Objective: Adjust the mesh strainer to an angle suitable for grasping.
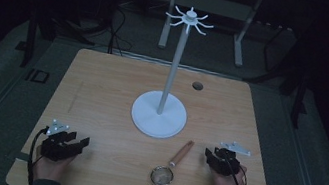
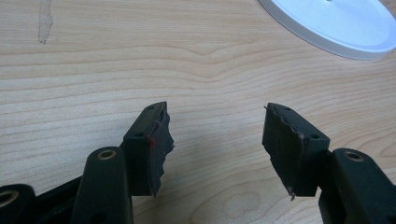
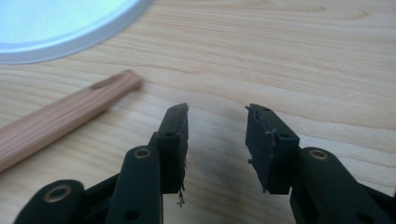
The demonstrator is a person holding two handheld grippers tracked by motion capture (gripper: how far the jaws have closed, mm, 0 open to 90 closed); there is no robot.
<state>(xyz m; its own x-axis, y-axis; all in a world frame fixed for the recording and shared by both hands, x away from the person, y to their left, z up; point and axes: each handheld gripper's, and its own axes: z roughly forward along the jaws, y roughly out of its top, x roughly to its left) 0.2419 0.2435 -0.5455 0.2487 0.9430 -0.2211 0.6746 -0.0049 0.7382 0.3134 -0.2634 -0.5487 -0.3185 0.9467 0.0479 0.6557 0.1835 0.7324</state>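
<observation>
Resting both hands on the near edge of the table (image 1: 101,92), you have each tool parked low and pointing away from you, which reads as a ready stance before any reach. Your left gripper (image 1: 77,143) sits at the near left with its jaws spread wide and nothing between them; its own view shows bare wood in the gap. Your right gripper (image 1: 212,156) sits at the near right, jaws parted a little less and equally empty.

Between the two, closer to your right hand, lies the small strainer (image 1: 171,167): mesh bowl toward you, wooden handle (image 3: 60,116) angled away and to the right. That slant puts the handle's far end just beside the right gripper, so the right hand looks best placed to take it.

Farther off, at the table's centre, the white stand (image 1: 168,88) rises from its round base (image 2: 336,25), with hook arms (image 1: 190,19) fanned out at the top. It stands within reach of both hands, likely so the strainer can be hung there. Nothing hangs on it yet.
</observation>
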